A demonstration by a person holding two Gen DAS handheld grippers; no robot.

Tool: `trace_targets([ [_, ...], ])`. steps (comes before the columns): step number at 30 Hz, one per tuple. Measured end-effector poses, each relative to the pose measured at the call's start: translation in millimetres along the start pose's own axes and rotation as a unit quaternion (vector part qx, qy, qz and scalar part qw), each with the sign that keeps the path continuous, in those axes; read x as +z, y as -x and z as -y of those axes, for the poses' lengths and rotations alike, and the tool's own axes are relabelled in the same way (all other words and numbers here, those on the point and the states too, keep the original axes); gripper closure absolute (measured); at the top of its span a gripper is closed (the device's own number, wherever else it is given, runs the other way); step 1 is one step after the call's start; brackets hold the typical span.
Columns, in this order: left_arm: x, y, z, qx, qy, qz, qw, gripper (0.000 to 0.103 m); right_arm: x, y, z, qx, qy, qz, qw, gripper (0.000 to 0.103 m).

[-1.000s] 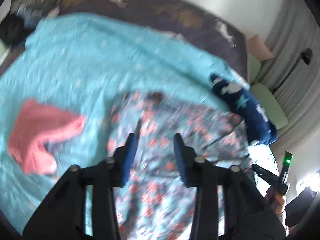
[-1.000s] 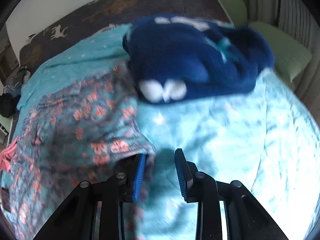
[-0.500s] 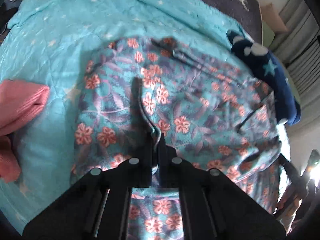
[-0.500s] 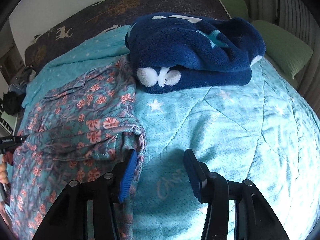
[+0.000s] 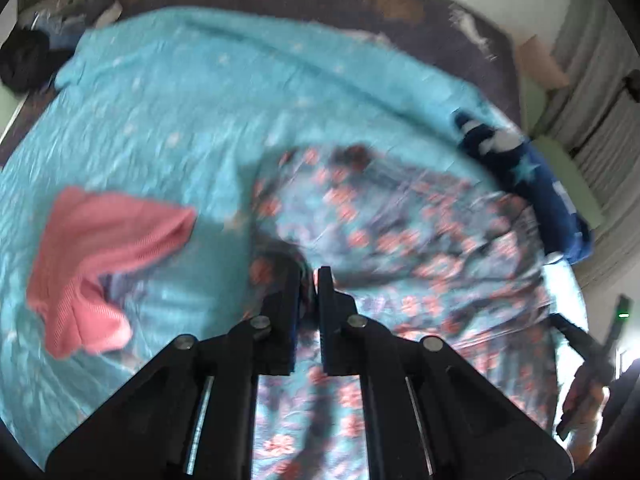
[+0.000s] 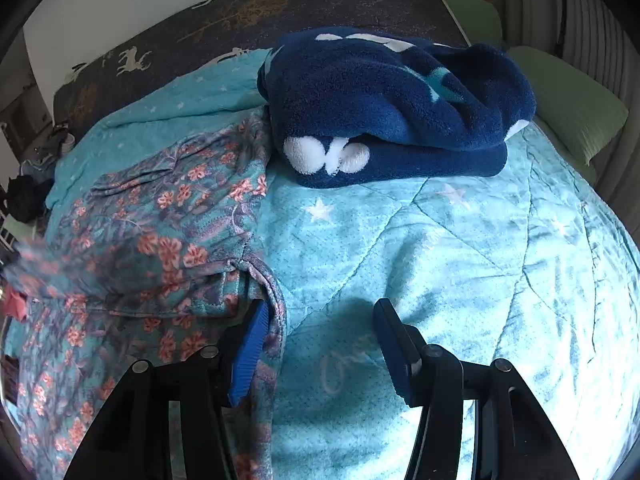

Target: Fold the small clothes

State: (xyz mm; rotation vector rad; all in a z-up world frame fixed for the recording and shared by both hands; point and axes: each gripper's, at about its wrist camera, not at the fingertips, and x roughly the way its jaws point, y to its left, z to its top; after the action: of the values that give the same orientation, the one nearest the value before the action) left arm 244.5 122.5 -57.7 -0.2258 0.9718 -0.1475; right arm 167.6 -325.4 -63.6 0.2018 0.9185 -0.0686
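Note:
A teal garment with pink flowers (image 5: 392, 240) lies spread on the turquoise bedspread (image 5: 168, 120). My left gripper (image 5: 308, 276) is shut on a pinch of its fabric and holds it raised; this view is blurred. In the right wrist view the same flowered garment (image 6: 160, 240) lies at the left, its edge folded over. My right gripper (image 6: 320, 316) is open, its left finger (image 6: 252, 344) against the garment's right edge, its right finger (image 6: 394, 344) over bare bedspread (image 6: 480, 260).
A pink garment (image 5: 100, 256) lies crumpled to the left. A folded navy fleece blanket (image 6: 392, 108) lies beyond the flowered garment, also in the left wrist view (image 5: 532, 176). Green pillows (image 6: 576, 112) and a dark deer-print sheet (image 6: 240, 12) are at the bed's far end.
My left gripper closed on the flowered fabric and has lifted it up and back. My right gripper opened wider beside the garment's edge and has stayed there.

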Motion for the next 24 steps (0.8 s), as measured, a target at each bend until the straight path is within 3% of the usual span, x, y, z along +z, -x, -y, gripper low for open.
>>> trace_targets([
  [3,-2.6,-2.8,-7.6,-0.001,0.014,-0.004,0.9999,0.094,8.3,13.6,0.8,0.014,0.001,0.012,1.000,0.047],
  [7,13.8,2.7,8.1,0.003,-0.009,0.019,0.9998,0.079,38.5,23.2,-16.9,0.027,0.042,0.028,0.998,0.047],
  [11,35.7,-19.3,22.9,0.024,-0.063,0.008,0.9977,0.066,80.5,5.7,-49.2,0.067,0.071,-0.007,0.995,0.048],
  [14,41.3,-45.3,18.3,0.051,-0.064,-0.024,0.9964,0.066,99.4,-12.6,-71.5,0.053,0.096,-0.015,0.994,0.051],
  [20,27.9,-61.6,-16.5,0.060,-0.037,-0.052,0.9962,0.062,114.3,-67.2,-99.7,0.038,0.137,-0.074,0.987,0.051],
  [22,24.5,-62.5,-21.5,0.050,-0.028,-0.057,0.9967,0.056,117.5,-86.4,-98.8,0.031,0.123,-0.092,0.988,0.051],
  [24,22.7,-62.0,-23.2,0.029,-0.016,-0.062,0.9975,0.061,117.0,-103.1,-95.7,0.018,0.108,-0.104,0.989,0.052],
])
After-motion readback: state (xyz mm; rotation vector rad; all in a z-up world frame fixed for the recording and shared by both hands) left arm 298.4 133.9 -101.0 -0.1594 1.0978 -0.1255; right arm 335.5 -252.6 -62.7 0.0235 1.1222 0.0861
